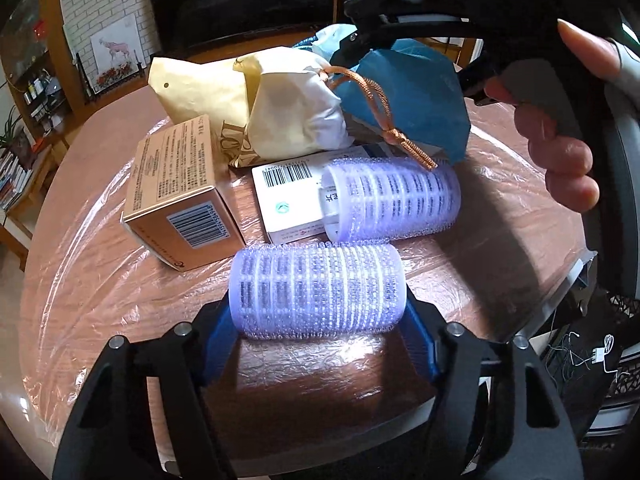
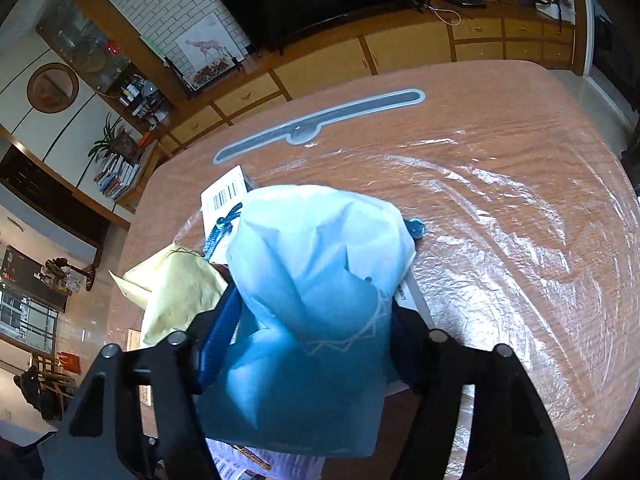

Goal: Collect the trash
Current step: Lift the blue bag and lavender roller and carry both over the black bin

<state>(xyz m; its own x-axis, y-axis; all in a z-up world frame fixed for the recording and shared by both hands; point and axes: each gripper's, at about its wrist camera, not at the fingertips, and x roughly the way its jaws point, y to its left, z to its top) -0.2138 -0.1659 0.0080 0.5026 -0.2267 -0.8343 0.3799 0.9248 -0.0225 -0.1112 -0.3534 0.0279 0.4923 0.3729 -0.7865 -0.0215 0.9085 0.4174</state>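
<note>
A purple hair roller (image 1: 316,288) lies crosswise on the plastic-covered table, and my left gripper (image 1: 320,320) is shut on it, one blue pad against each end. A second purple roller (image 1: 394,200) rests on a white barcoded box (image 1: 288,200) just beyond. A brown carton (image 1: 180,204) stands to the left, with a cream drawstring bag (image 1: 288,112) behind it. My right gripper (image 2: 312,340) is shut on a blue drawstring bag (image 2: 320,260), whose fabric bulges up between the fingers. In the left wrist view, this blue bag (image 1: 412,96) sits at the back of the pile.
A hand (image 1: 568,152) holds the right gripper's black handle at the upper right. The wooden table (image 2: 500,200) is covered in wrinkled clear film, with a grey strip (image 2: 320,124) near its far edge. The cream bag (image 2: 176,292) lies left of the blue bag. Cabinets and a television stand beyond.
</note>
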